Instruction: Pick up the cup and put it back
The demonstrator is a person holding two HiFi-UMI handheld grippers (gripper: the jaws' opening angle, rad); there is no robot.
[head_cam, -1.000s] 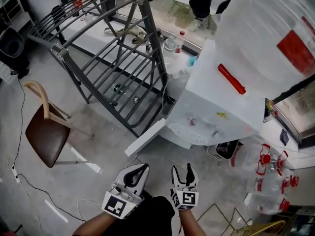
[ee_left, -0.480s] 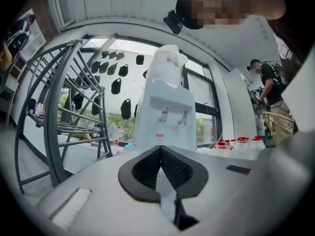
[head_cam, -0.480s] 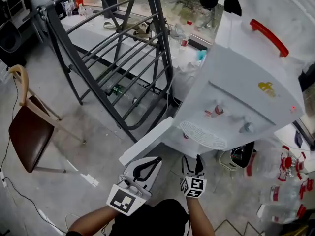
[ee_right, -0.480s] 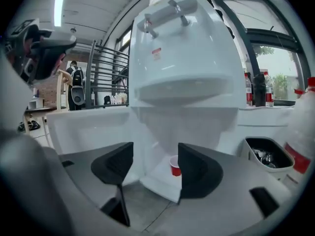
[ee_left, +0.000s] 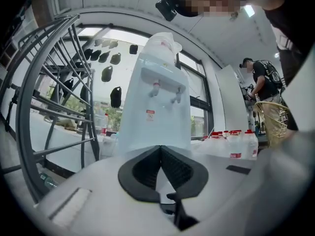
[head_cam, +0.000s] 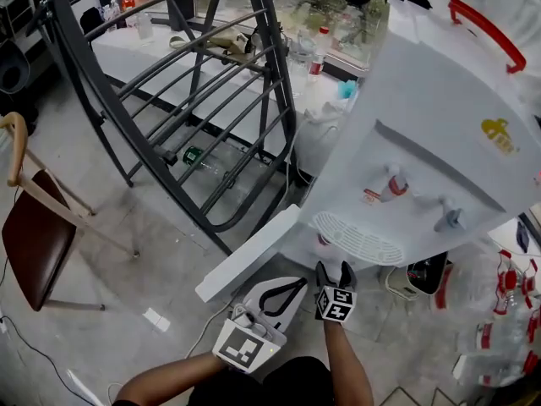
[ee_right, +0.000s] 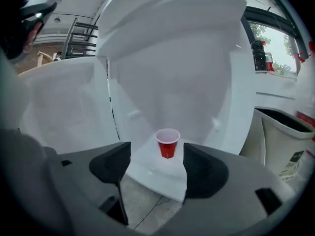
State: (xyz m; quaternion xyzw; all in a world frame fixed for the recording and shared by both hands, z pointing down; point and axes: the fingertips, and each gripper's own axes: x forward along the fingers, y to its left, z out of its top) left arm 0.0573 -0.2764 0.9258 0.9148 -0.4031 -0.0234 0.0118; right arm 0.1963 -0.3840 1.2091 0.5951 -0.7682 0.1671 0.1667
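Observation:
A small red cup [ee_right: 168, 142] stands upright on the white shelf [ee_right: 147, 173] inside the water dispenser's [head_cam: 439, 125] lower cabinet; it shows only in the right gripper view. My right gripper [ee_right: 156, 157] points at it from a short way off, apart from it. Its jaws are open, have just been opening wider, and hold nothing. In the head view the right gripper [head_cam: 336, 269] sits low before the dispenser's base, beside the swung-open cabinet door [head_cam: 249, 256]. My left gripper [head_cam: 292, 288] is to its left, shut and empty [ee_left: 160, 149], facing the dispenser [ee_left: 155, 112].
A grey metal rack [head_cam: 194, 100] leans to the left of the dispenser. A wooden chair [head_cam: 34, 235] stands at far left. Several red-capped water bottles [head_cam: 499, 337] and a black bin [head_cam: 423, 273] sit to the right. A person [ee_left: 261, 77] stands behind a wicker chair [ee_left: 275, 117].
Both grippers have sunk and moved in toward the dispenser's base. The dispenser now fills more of the head view, and the right jaws stand a little wider.

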